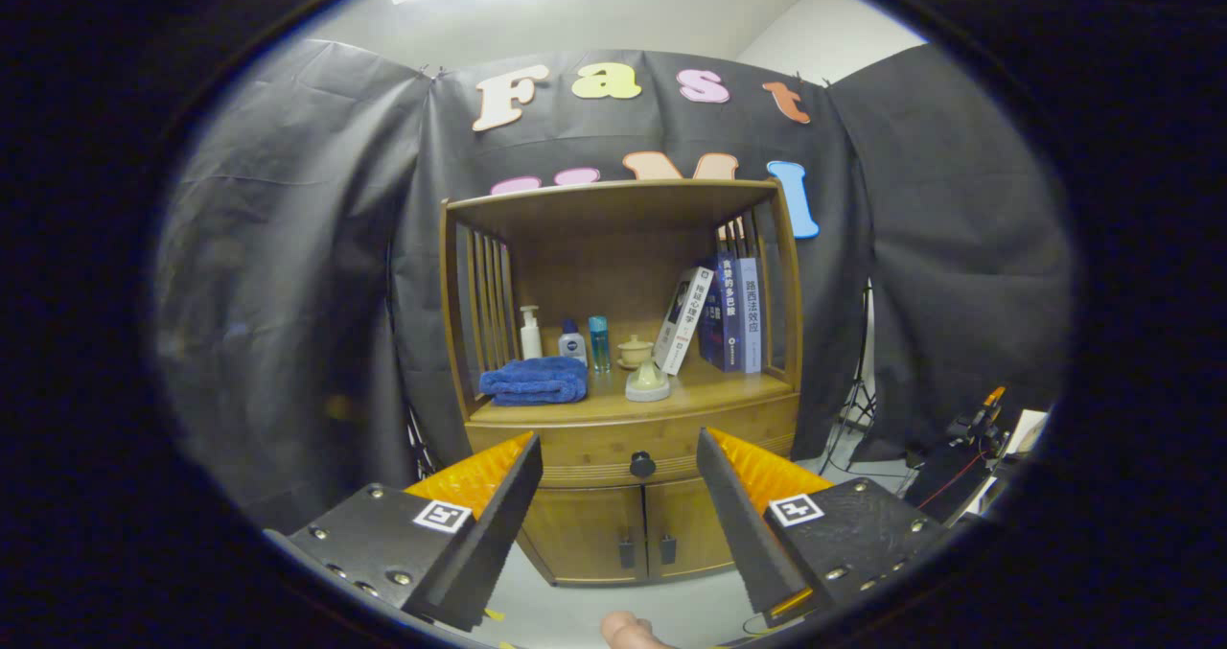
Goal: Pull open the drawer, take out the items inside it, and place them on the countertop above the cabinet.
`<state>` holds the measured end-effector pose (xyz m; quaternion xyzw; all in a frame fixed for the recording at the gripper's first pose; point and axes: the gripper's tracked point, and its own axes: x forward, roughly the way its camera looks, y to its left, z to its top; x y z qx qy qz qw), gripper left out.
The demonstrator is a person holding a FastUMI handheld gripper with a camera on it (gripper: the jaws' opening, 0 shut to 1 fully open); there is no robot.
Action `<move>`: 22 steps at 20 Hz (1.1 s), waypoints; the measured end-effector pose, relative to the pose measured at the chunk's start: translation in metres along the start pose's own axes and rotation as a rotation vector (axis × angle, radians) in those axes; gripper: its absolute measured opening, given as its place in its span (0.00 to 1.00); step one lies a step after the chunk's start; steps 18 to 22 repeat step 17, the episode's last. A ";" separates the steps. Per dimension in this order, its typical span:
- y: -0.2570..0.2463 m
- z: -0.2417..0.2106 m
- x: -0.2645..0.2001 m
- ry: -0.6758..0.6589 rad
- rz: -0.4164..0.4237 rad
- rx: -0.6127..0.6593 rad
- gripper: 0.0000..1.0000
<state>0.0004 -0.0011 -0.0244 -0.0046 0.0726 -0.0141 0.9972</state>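
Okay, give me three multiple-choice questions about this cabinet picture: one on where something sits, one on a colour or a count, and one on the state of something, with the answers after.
1. Where is the folded towel?
A. on the floor
B. on the countertop, below the bottles
C. on the books

2. What colour is the towel?
A. blue
B. red
C. white

3. What state is the drawer in?
A. pulled out
B. removed
C. closed

Answers: 1 B, it lies at the countertop's left end, in front of the bottles. 2 A, it is plainly blue. 3 C, its front sits flush, with the knob beyond the open tool and between its fingers.
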 end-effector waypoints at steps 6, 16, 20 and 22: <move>-0.002 -0.005 0.001 0.010 -0.007 0.000 0.97; -0.011 0.004 0.001 -0.007 -0.021 0.010 0.97; -0.011 0.005 0.000 -0.009 -0.020 0.012 0.97; -0.011 0.005 0.000 -0.009 -0.020 0.012 0.97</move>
